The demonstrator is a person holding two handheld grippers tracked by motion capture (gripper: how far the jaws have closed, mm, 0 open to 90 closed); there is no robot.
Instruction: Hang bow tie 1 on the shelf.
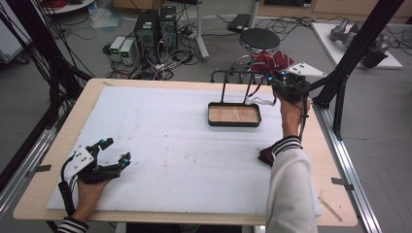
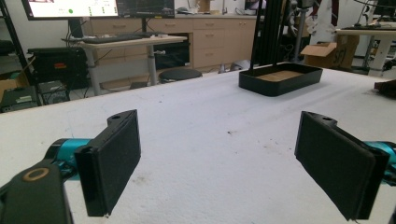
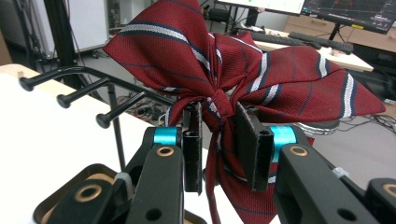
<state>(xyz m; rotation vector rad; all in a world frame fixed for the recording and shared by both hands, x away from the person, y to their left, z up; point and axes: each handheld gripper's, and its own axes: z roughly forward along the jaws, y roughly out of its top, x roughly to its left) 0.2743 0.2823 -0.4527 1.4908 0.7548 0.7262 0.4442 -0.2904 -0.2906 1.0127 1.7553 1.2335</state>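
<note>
A dark red bow tie with white and navy stripes hangs in my right gripper, whose pads are shut on its centre knot. In the high view the right gripper is raised at the table's far right, the bow tie above the rack. The black rack has three knobbed pegs, left of the tie, over a black tray with a wooden floor. My left gripper rests near the front left of the white mat, open and holding nothing. The left gripper view shows its pads wide apart.
A second dark red cloth piece lies on the mat by the person's right sleeve. A black stool, computer boxes and cables stand on the floor beyond the table. Black frame posts rise at the right.
</note>
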